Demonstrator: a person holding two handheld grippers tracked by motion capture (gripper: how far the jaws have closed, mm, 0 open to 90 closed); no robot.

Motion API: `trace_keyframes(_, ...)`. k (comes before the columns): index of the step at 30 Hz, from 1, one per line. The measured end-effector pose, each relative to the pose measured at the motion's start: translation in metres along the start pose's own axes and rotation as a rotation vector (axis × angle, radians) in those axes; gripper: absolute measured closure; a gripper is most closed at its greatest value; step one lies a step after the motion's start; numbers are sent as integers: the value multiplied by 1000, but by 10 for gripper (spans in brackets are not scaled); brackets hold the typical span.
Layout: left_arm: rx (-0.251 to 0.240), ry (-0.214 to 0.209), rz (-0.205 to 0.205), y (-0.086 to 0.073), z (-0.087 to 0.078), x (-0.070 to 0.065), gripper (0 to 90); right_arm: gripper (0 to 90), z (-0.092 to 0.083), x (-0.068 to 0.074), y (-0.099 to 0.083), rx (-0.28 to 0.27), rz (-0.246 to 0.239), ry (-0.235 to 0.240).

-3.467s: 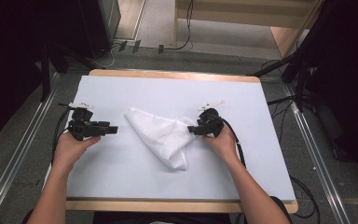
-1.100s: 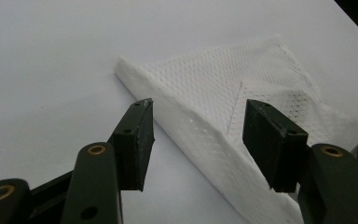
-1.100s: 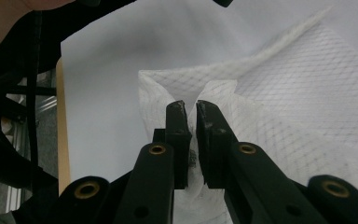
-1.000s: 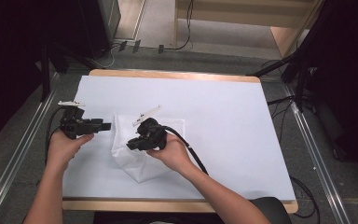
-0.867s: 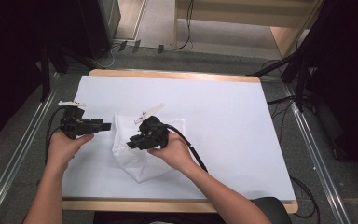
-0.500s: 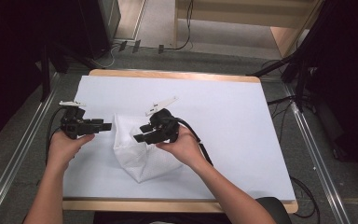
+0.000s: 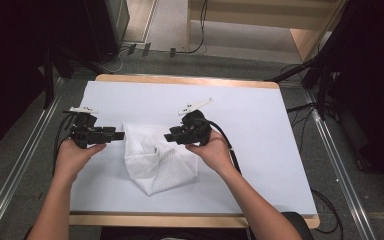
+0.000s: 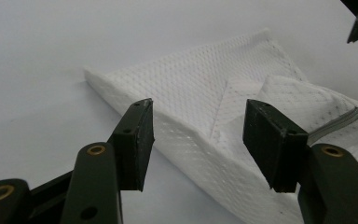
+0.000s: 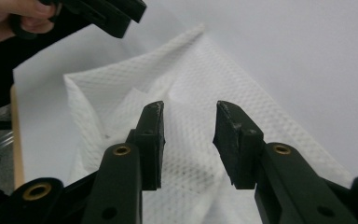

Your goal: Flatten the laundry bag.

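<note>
The folded white dimpled cloth (image 7: pixel 156 161) lies mid-worktop (image 7: pixel 260 150). Left hand-held gripper (image 7: pixel 117 135) waits spread at its edge; right hand-held gripper (image 7: pixel 171 136), jaws just narrowing but empty, should pinch one corner layer cleanly and fold slowly.

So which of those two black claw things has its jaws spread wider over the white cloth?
The left gripper, beside the cloth's left edge: its jaws stand far apart with nothing between them. The right gripper, at the cloth's upper right, shows a narrower gap, also empty.
</note>
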State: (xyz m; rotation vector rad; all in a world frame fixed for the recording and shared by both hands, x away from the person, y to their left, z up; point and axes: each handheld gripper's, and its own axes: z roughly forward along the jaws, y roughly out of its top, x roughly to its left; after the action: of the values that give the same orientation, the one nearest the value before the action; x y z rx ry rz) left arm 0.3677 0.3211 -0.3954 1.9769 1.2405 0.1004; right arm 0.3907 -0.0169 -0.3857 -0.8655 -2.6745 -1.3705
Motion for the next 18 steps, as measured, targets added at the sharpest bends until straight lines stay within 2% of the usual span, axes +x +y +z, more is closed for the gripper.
trace_keyframes(6, 22, -16, 33, 6, 11, -11, 440, 655, -3, -17, -11, 7, 37, -38)
trace_keyframes(11, 35, -23, 44, 9, 17, -16, 440, 654, -4, -30, -21, 24, 66, -80)
trace_keyframes(18, 68, 15, 39, 6, 25, -8, 440, 636, -3, -50, -36, 34, 120, -120)
